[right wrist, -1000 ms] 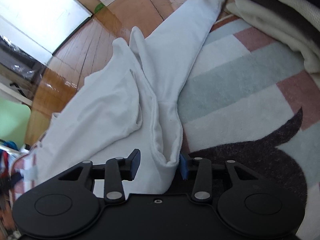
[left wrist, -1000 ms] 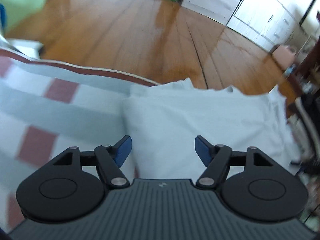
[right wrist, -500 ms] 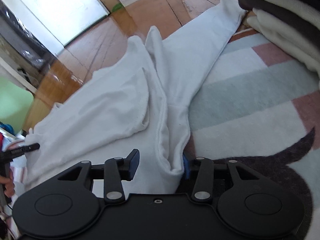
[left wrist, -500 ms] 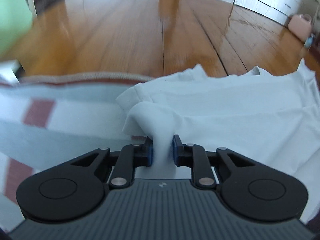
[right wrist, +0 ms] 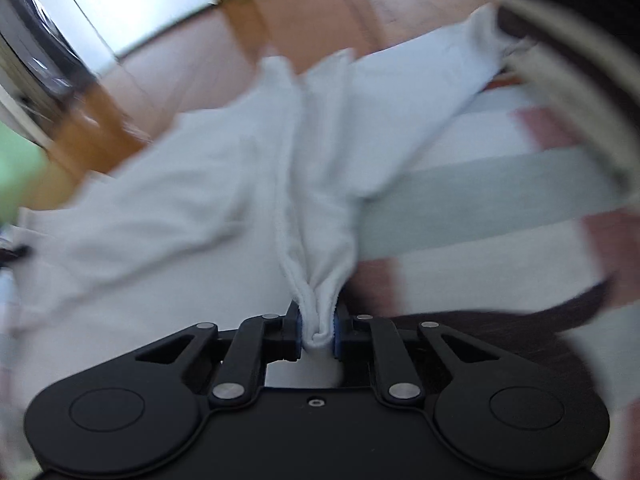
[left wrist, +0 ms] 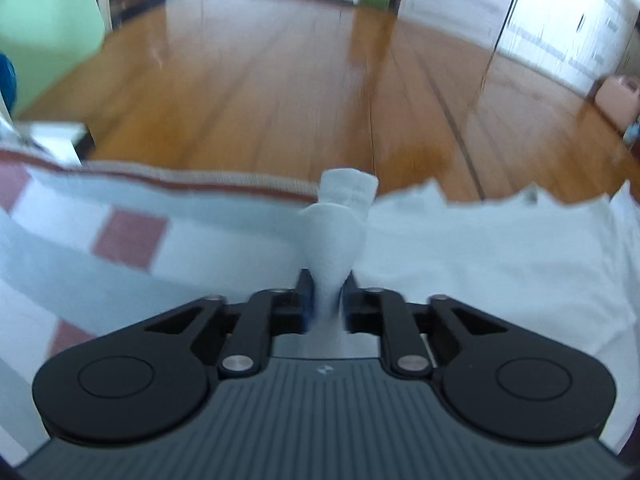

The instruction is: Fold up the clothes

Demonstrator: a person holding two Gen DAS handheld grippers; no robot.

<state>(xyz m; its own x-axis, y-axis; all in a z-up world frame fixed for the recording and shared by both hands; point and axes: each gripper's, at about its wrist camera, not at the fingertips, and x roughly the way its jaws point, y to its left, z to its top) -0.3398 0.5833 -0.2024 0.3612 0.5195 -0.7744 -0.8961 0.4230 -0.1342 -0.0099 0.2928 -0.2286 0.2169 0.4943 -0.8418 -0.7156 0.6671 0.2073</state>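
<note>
The left gripper is clamped on a bunched fold of white cloth. The right gripper is likewise pinched tight on a hemmed edge (both views are blurred).

Left gripper: black linkage arms, silver pivot screws, round black discs outboard of the jaws, blue pads, grey ribbed housing with small white logo behind. Right gripper: same linkage, plain black housing, one centre screw.
</note>
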